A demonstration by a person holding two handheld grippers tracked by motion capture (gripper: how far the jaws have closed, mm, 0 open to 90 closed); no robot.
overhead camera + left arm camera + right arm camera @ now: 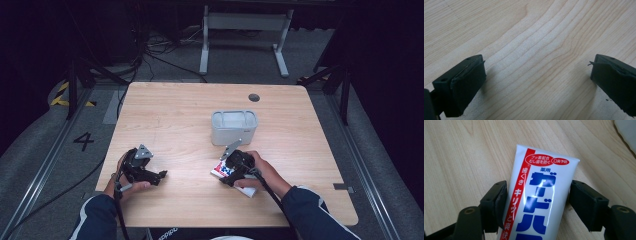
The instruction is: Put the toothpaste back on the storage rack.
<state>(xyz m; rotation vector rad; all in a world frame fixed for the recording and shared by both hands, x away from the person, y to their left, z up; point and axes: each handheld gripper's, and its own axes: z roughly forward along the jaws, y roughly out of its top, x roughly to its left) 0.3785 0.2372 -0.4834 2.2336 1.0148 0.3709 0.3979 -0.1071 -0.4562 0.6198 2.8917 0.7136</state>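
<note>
Closing right gripper [537, 202] jaws flank toothpaste tube [541, 195], not clamped; slick tube may slip. Left gripper [537, 82] jaws apart, empty.

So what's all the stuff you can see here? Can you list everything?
table: one, light wood, middle of the high view
toothpaste tube: one, white with red and blue print, lying flat on the table near the front right, between the right gripper's jaws
container: one, pale grey, rounded box shape, on the table beyond the tube
round cap: one, dark, set in the table near its far edge
white frame: one, on the floor behind the table
cables: several, black, on the floor at the far left
left gripper: one, black, jaws wide apart over bare wood
right gripper: one, black, jaws either side of the tube
sleeves: two, dark blue, bottom edge
</note>
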